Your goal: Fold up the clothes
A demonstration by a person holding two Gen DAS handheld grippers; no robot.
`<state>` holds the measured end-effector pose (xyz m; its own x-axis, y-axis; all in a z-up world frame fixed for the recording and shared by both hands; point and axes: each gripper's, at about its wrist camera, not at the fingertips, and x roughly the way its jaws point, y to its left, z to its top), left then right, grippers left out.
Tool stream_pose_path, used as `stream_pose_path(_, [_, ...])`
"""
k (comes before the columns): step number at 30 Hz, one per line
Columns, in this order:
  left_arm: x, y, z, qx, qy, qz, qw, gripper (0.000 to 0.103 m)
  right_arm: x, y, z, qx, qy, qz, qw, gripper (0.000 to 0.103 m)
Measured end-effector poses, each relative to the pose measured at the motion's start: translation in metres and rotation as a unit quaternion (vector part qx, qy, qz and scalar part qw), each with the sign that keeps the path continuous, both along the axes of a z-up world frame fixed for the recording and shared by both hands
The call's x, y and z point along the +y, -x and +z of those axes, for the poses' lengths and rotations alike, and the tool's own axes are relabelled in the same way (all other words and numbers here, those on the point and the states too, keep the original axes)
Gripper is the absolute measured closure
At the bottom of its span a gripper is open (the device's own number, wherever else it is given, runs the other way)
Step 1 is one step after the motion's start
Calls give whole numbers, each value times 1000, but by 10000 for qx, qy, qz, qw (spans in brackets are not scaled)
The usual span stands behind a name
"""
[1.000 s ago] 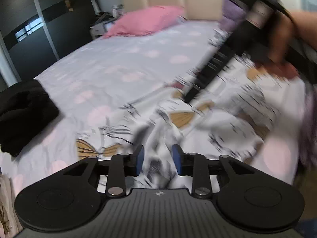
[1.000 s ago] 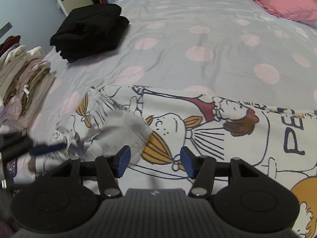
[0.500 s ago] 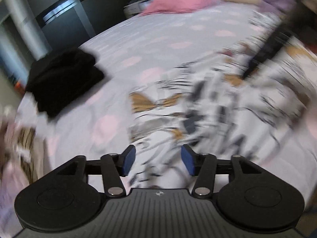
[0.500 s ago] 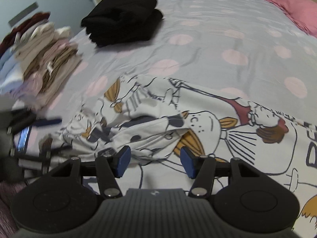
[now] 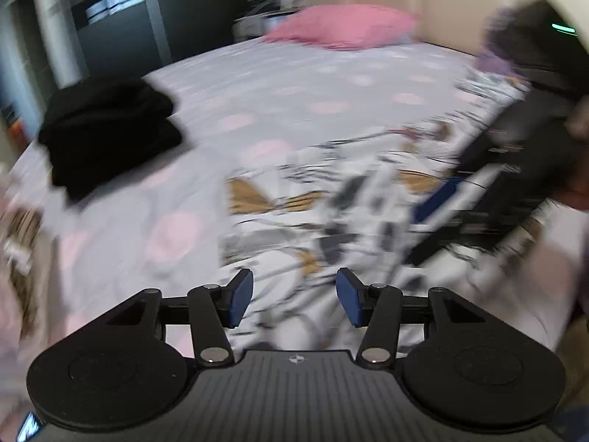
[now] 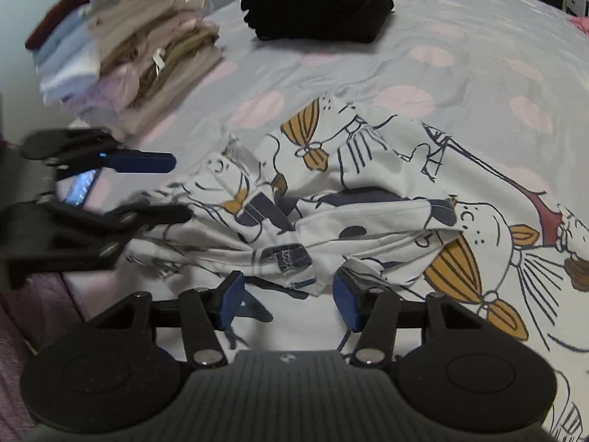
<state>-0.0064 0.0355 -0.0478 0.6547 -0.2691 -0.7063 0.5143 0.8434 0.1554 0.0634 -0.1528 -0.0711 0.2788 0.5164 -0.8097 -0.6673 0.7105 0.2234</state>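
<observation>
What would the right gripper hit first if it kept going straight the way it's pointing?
Most likely the bunched fold of the cartoon-print garment just beyond the open right gripper, though depth is hard to judge.

The bed [image 6: 478, 29], in a grey pink-dotted sheet, carries a cartoon-print garment [image 6: 368, 199] at centre, black clothes [image 6: 316, 0] at twelve o'clock, a folded stack [image 6: 140, 44] at ten, and a pink pillow [image 5: 342, 29].

A pink pillow [image 5: 342, 29] lay at the head of the bed [image 6: 478, 48], whose grey sheet bore pink dots; dark wardrobes [image 5: 121, 18] stood behind.
</observation>
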Motion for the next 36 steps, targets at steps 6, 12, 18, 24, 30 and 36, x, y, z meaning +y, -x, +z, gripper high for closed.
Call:
stream_pose_path(6, [-37,5,-24,-111,-570,-710,9958,70,3,0,-5,-67,127,157,9998,76])
stream_pose_path(12, [-58,-4,-44,-169,-736,-852,9935,77,-6,0,-1,84,202,75,9997,68])
stream_pose_path(18, [-62,15,-43,-282,-873,-1275,9876,101,-25,-6,2,-163,448,-444,9979,57])
stream_pose_path(24, [-66,59,-46,-464,-1386,-2048,9678,101,-46,-18,-3,102,446,-857,9953,56])
stream_pose_path(30, [-73,67,-62,-746,-1746,-2132,9584,95,-45,-13,-5,132,614,-742,9953,55])
stream_pose_path(36, [-84,71,-65,-1094,-1891,-2242,9497,89,-43,-7,-5,147,654,-583,9960,52])
